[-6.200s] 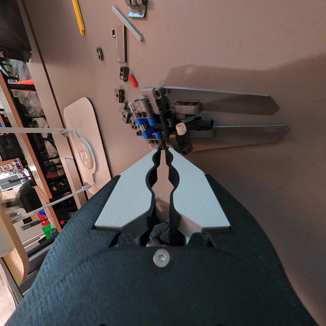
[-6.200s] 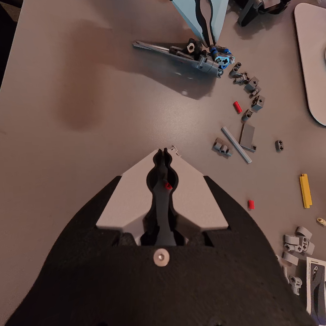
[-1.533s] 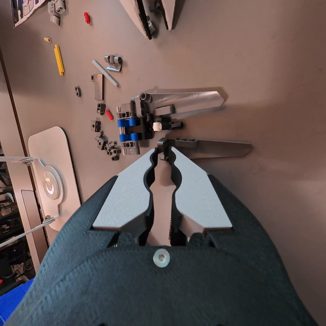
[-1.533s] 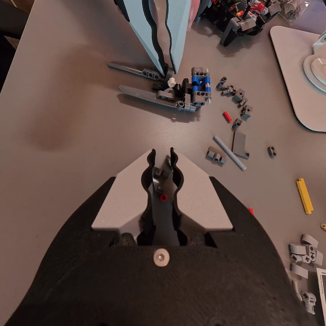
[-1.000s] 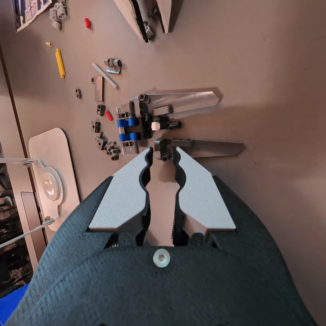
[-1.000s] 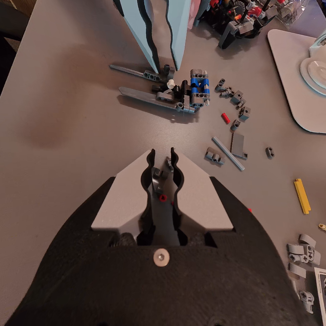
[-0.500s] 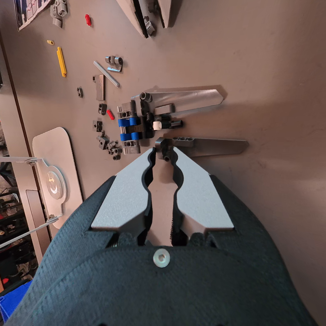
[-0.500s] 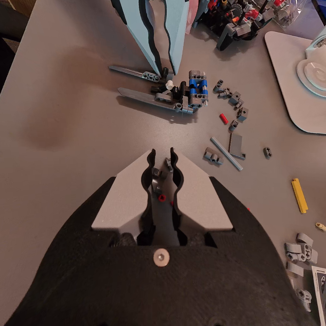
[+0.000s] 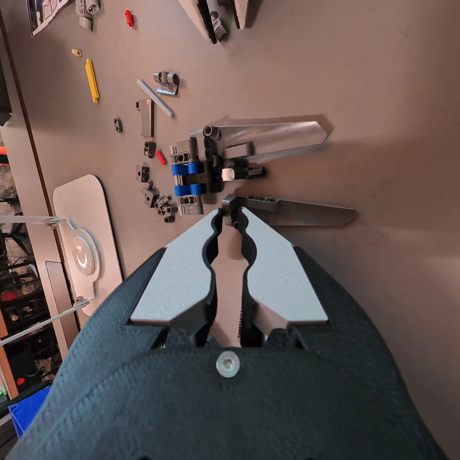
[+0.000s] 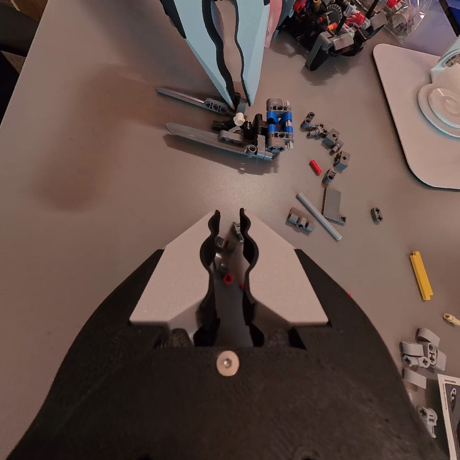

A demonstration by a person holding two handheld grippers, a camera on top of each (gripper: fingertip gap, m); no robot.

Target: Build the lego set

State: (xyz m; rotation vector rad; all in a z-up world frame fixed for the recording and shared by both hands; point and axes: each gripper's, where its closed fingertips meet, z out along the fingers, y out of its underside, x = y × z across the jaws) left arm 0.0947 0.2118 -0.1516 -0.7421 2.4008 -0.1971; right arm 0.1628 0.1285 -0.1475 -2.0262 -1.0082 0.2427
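Ahead and to the left of the right tongs (image 10: 229,216) the counter (image 10: 104,154) lies bare and open right up to the blue-and-grey lego assembly (image 10: 251,134). To their right the way is strewn with a grey axle (image 10: 318,216), a flat grey panel (image 10: 333,204), a yellow bar (image 10: 421,275) and a string of small grey connectors (image 10: 326,139). The left tongs (image 9: 231,214) sit at the near end of a loose grey blade (image 9: 298,211), with the assembly just beyond them, and bare counter to their right.
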